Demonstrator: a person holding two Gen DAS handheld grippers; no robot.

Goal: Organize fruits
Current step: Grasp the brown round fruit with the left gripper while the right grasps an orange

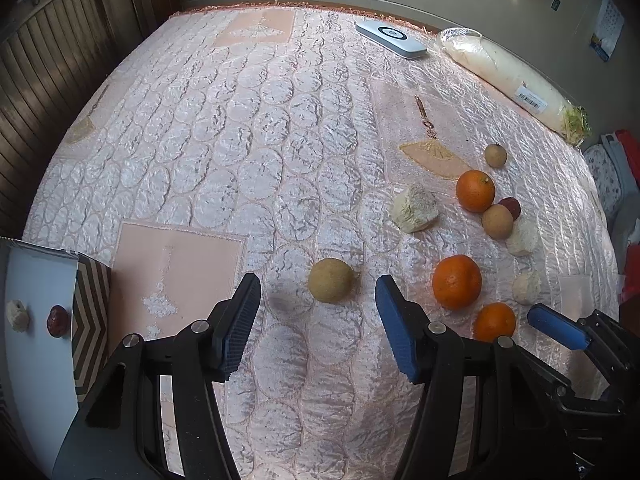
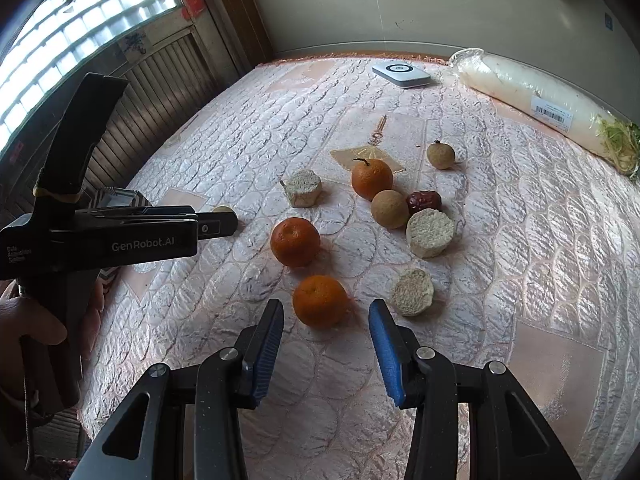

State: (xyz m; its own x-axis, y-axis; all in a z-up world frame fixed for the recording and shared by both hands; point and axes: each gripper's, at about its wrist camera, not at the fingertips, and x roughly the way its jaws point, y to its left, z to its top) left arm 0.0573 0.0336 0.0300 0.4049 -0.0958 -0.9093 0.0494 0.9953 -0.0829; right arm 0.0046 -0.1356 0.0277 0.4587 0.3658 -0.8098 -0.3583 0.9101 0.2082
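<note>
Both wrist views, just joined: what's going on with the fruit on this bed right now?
A person is sorting fruit off a quilted bedspread with handheld tongs. The left tongs stand open around a round tan fruit, not gripping it. The right tongs are open at the nearest orange. One red date and a pale chunk already sit in the tray.

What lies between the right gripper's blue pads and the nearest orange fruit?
Nothing: in the right wrist view only bare pink quilted cloth separates the open right gripper from the small orange mandarin.
</note>
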